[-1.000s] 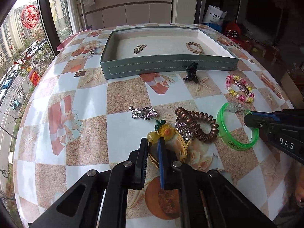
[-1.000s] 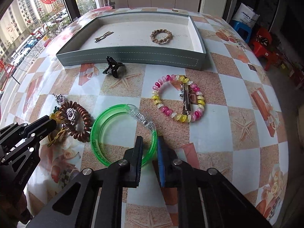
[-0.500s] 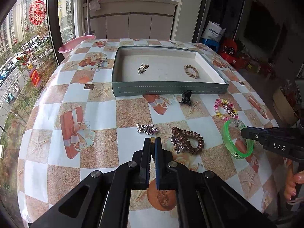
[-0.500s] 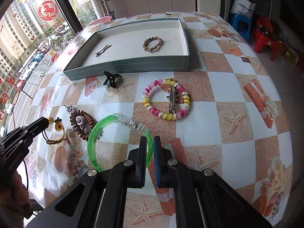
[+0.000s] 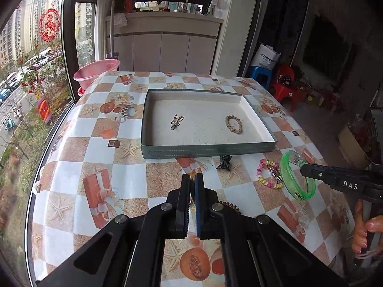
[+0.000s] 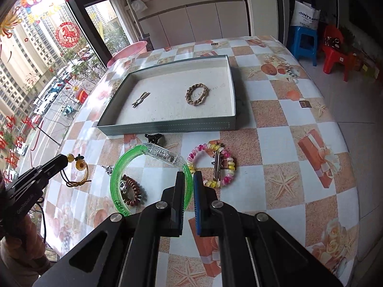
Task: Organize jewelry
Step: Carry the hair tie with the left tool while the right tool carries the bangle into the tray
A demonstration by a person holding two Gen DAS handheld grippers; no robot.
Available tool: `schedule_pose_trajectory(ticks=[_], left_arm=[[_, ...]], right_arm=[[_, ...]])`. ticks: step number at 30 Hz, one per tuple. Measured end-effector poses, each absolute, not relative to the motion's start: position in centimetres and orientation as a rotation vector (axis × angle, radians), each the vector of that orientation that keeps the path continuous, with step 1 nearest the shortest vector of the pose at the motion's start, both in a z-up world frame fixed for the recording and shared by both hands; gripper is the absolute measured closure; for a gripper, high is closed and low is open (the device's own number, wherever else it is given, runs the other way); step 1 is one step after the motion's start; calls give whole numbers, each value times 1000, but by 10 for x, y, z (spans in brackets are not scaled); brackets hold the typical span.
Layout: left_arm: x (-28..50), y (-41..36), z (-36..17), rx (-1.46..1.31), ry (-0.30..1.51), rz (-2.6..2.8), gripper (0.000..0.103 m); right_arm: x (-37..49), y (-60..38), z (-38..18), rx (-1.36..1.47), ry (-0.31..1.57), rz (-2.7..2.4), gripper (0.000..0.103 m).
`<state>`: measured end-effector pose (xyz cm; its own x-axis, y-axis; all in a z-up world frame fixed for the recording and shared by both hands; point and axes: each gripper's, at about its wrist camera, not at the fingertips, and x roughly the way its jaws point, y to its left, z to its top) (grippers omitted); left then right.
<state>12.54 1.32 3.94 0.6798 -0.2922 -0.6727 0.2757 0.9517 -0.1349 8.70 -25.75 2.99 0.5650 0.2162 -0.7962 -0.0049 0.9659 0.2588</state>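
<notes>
My left gripper (image 5: 192, 178) is shut on a yellow cord bracelet with a sunflower charm (image 6: 80, 166), lifted above the table. My right gripper (image 6: 189, 177) is shut on the green bangle (image 6: 124, 167), also lifted; it shows in the left wrist view (image 5: 295, 178). The grey-green tray (image 5: 208, 151) holds a small metal hair clip (image 5: 176, 121) and a braided bracelet (image 5: 233, 124). On the table lie a pink-yellow bead bracelet (image 6: 210, 165) with a clip across it, a black claw clip (image 6: 153, 138) and a brown coil hair tie (image 6: 134, 191).
A pink basin (image 5: 97, 70) sits past the table's far left corner by the window. Red and blue plastic stools (image 6: 318, 45) stand on the floor at the right. A silver heart charm (image 6: 109, 169) lies near the coil tie.
Both grippers have closed on their items and risen: the left lifted the yellow cord bracelet, the right lifted the green bangle off the table.
</notes>
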Motion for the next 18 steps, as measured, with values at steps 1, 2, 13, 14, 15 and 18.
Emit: schedule_pose_trajectory(ticks=[1, 2, 13, 14, 15, 18], left_arm=[[128, 12, 45, -23, 749, -318, 87], [132, 11, 49, -22, 739, -319, 87], [210, -1, 80, -17, 701, -301, 87], [219, -3, 80, -15, 704, -296, 87], [229, -5, 79, -15, 706, -291, 87], [255, -11, 72, -20, 720, -281, 87]], right_arm=[[91, -259, 34, 241, 958, 133, 96], [94, -260, 39, 242, 952, 134, 96], [171, -274, 74, 259, 934, 134, 96], [180, -276, 76, 265, 933, 131, 96], [188, -277, 77, 273, 933, 129, 96], [215, -280, 77, 283, 934, 118, 96]])
